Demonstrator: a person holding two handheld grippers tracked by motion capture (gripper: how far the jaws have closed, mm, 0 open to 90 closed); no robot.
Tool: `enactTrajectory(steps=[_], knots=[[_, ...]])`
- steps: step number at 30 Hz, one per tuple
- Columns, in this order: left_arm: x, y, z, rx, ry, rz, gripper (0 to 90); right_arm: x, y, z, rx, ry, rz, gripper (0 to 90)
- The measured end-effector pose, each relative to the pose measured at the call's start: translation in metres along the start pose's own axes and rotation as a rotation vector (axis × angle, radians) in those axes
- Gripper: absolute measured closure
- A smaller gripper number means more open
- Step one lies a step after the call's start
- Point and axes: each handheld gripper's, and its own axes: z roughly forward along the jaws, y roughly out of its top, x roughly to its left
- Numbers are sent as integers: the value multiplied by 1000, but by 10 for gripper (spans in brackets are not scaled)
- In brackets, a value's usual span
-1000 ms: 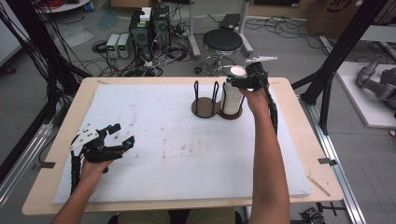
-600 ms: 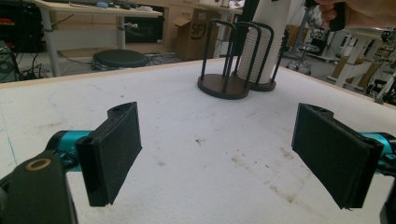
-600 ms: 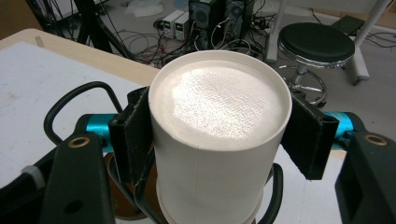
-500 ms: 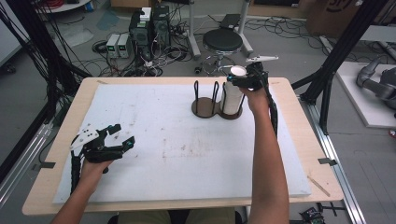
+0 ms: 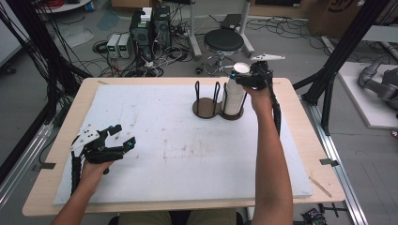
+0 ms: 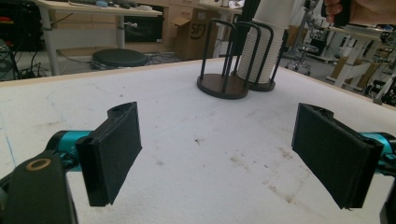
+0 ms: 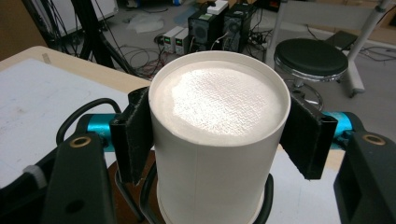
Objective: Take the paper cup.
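Observation:
A stack of white paper cups [image 5: 233,97] stands upside down in the right ring of a dark wire cup holder [image 5: 206,110] at the table's far side. My right gripper [image 5: 244,76] is shut on the top cup [image 7: 217,140], with one black pad pressed on each side of it just below its closed end. The holder's left ring [image 6: 219,87] has nothing in it. My left gripper [image 5: 120,137] is open near the table's left front, low over the white mat [image 5: 178,140], with nothing between its pads [image 6: 112,149].
The cup stack [image 6: 262,51] and the holder lie well ahead of the left gripper. Bare wooden table edges [image 5: 300,122] frame the mat. A black stool [image 5: 224,41], computer cases [image 5: 152,26] and cables sit on the floor beyond.

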Motion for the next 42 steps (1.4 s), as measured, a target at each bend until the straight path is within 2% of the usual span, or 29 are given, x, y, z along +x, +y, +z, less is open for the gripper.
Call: enactTrajectory(steps=[3, 5, 7, 11, 17, 21, 24, 25, 27, 28, 29, 30, 31, 32, 33, 35, 36, 38, 41, 42], knots=[[0, 0, 0, -3, -2, -4, 156, -1, 2, -6, -29, -7, 2, 330], [0, 0, -1, -2, -2, -3, 155, 0, 5, -14, -77, -7, 2, 333], [-1, 0, 0, -4, -3, -4, 156, 0, 6, -17, -95, -1, 5, 335], [-1, 0, 0, -5, -6, -3, 156, 3, 15, -27, -134, -12, -17, 337], [-1, 1, -1, -6, -9, -8, 156, 6, 31, -45, -153, 0, -27, 340], [-2, 1, -1, -11, -11, -9, 156, 7, 33, -54, -155, 4, -26, 340], [-2, 1, -2, -13, -14, -10, 156, 6, 33, -70, -161, 21, -18, 340], [-3, 1, -2, -12, -19, -9, 156, 6, 33, -70, -161, 21, -18, 340], [-3, 1, -1, -11, -28, -9, 156, 9, 32, -86, -163, 33, -27, 339], [-4, 1, -1, -9, -33, -8, 156, 9, 32, -86, -163, 33, -27, 339], [-4, 1, -1, -9, -39, -7, 155, 10, 30, -95, -168, 44, -32, 340], [-5, 1, -1, -12, -45, -11, 155, 10, 30, -95, -168, 44, -32, 340], [-6, 1, 0, -13, -50, -9, 154, 12, 24, -104, -166, 80, -32, 340], [-6, 2, 0, -14, -55, -10, 154, 14, 20, -107, -164, 96, -34, 340], [-7, 2, 0, -16, -60, -8, 154, 14, 20, -107, -164, 96, -34, 340], [-9, 3, 0, -17, -70, -4, 150, 19, 5, -115, -147, 139, -45, 340], [-9, 3, 0, -15, -75, 0, 150, 19, 5, -115, -147, 139, -45, 340], [-11, 3, 1, -15, -80, 1, 149, 24, -12, -121, -141, 191, -65, 340], [-14, 3, 1, -14, -92, 5, 150, 28, -27, -125, -146, 228, -75, 340], [-15, 3, 2, -14, -95, 8, 150, 28, -27, -125, -146, 228, -75, 340]])
